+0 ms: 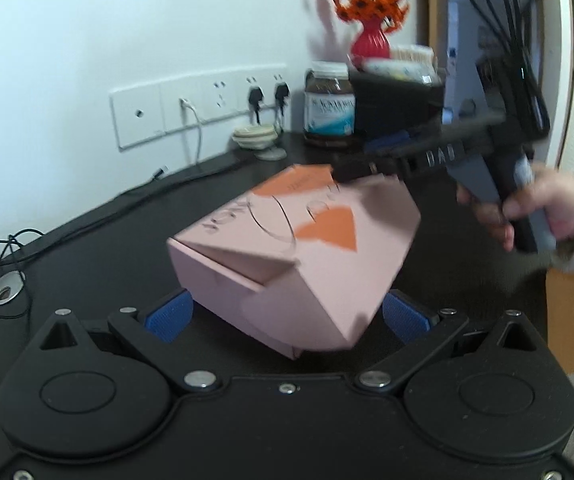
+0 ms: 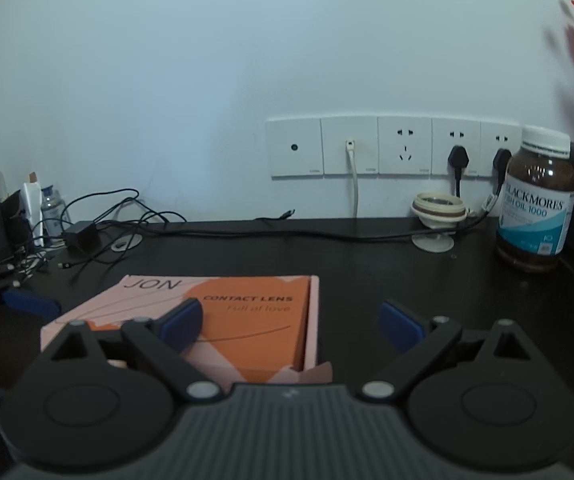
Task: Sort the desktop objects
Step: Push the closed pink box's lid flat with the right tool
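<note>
A pink box (image 1: pixel 287 240) printed with orange shapes and "CONTACT LENS" lies on the black desk (image 2: pixel 407 272). In the left wrist view one of its corners pokes in between my left gripper's (image 1: pixel 287 316) blue pads (image 1: pixel 171 316). Those fingers are spread wide, and the box looks tilted and blurred. In the right wrist view the box (image 2: pixel 247 320) lies under the left finger of my right gripper (image 2: pixel 292 322). This gripper is open, with its other finger over bare desk. A hand (image 1: pixel 543 208) holds the right gripper (image 1: pixel 351 170), whose tips are at the box's far edge.
A brown fish oil bottle (image 2: pixel 535 208) stands at the back right beside a small cream stand (image 2: pixel 439 208). Wall sockets (image 2: pixel 387 146) feed cables across the desk's back. A black charger (image 2: pixel 83 236) and loose wires lie far left. A red vase (image 1: pixel 371 40) sits behind a black case (image 1: pixel 395 100).
</note>
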